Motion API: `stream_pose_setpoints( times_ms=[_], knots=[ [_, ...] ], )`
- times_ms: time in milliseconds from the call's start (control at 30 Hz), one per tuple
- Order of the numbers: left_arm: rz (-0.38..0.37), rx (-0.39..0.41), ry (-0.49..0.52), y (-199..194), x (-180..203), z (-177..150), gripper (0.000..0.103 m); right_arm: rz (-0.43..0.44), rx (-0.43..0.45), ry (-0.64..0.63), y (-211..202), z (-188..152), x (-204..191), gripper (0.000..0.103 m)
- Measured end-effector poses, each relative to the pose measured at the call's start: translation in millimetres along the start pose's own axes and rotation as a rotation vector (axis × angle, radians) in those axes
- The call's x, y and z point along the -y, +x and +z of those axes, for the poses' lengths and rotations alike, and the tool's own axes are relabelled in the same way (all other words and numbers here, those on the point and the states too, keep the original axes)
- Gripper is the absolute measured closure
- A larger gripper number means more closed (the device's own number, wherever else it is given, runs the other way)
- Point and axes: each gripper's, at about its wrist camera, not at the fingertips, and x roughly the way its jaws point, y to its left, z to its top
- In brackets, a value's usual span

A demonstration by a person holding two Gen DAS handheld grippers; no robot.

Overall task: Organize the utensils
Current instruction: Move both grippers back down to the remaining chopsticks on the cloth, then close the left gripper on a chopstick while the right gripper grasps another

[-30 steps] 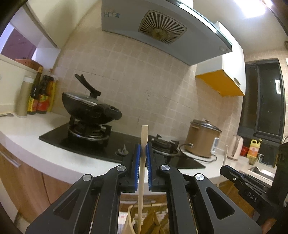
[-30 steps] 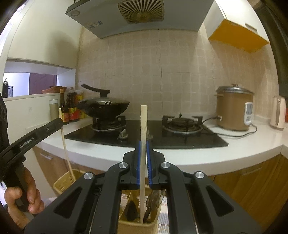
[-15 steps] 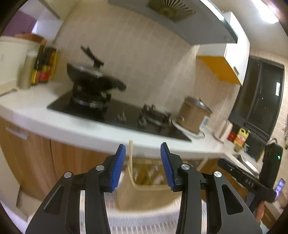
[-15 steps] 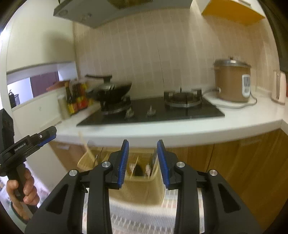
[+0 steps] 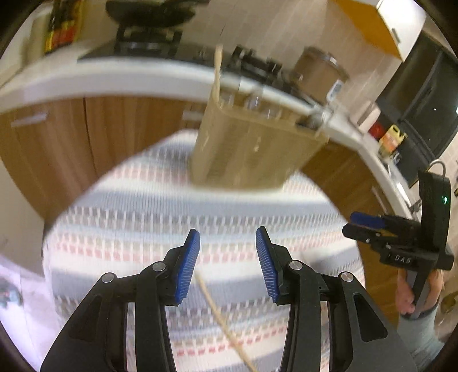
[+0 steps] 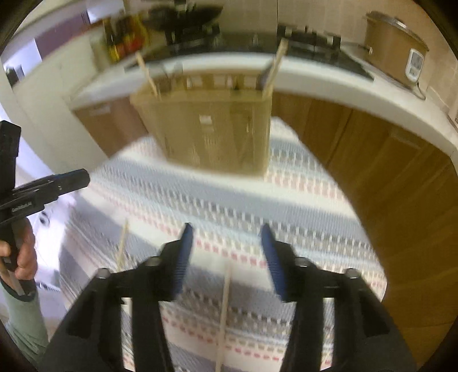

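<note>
A beige utensil holder (image 5: 252,148) stands on a striped mat (image 5: 143,223); it also shows in the right wrist view (image 6: 214,128). Chopsticks stick up from it, one at its left end (image 5: 217,71) (image 6: 147,75) and one at its right end (image 6: 276,67). My left gripper (image 5: 227,266) is open and empty, over a loose chopstick (image 5: 226,326) lying on the mat. My right gripper (image 6: 229,257) is open and empty, over another loose chopstick (image 6: 224,312). A third chopstick (image 6: 121,246) lies to its left. Both views are blurred.
A white counter (image 6: 357,88) with a black hob (image 5: 148,45), a wok (image 5: 151,11), sauce bottles (image 6: 123,43) and a brown rice cooker (image 6: 395,60) runs behind the mat. Wooden cabinet doors (image 6: 400,171) stand below it.
Both grippers held a chopstick upright over the holder, then opened and let it go into it. Both have since tilted down toward the striped mat and the loose chopsticks.
</note>
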Motion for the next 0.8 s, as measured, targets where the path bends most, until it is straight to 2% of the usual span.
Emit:
stream_pose_setpoints(
  times_ms=[167, 200, 233, 300, 433, 500, 567, 633, 800],
  knots=[
    [-0.060, -0.148, -0.064, 29.3, -14.5, -36.1, 0.064, 0.039, -0.115, 0.025, 29.2, -25.5, 2.5, 0.054],
    [-0.065, -0.163, -0.070, 32.7, -16.0, -39.0, 0.064, 0.043, -0.136, 0.027, 34.9, -29.7, 1.7, 0.057],
    [-0.070, -0.180, -0.075, 37.0, -16.7, -42.7, 0.064, 0.048, -0.155, 0.031, 40.4, -33.8, 0.6, 0.064],
    [-0.070, -0.200, -0.079, 44.0, -16.3, -47.7, 0.064, 0.056, -0.179, 0.048, 49.8, -39.4, 1.0, 0.068],
    [0.006, -0.208, -0.075, 57.4, -13.5, -53.0, 0.064, 0.063, -0.218, 0.076, 64.5, -48.0, 0.9, 0.071],
    [0.077, -0.201, -0.052, 63.3, -9.6, -53.1, 0.064, 0.051, -0.224, 0.067, 68.0, -51.9, -1.2, 0.072],
    [0.111, -0.202, -0.035, 69.6, -6.6, -53.4, 0.064, 0.028, -0.221, 0.048, 68.0, -51.6, -3.8, 0.077],
    [0.108, -0.211, -0.028, 74.3, -3.2, -49.1, 0.065, 0.020, -0.223, 0.035, 70.5, -51.5, -7.0, 0.082],
    [0.165, -0.213, 0.039, 86.3, 11.8, -44.1, 0.064, -0.018, -0.235, 0.000, 75.8, -48.3, -17.6, 0.084]
  ],
)
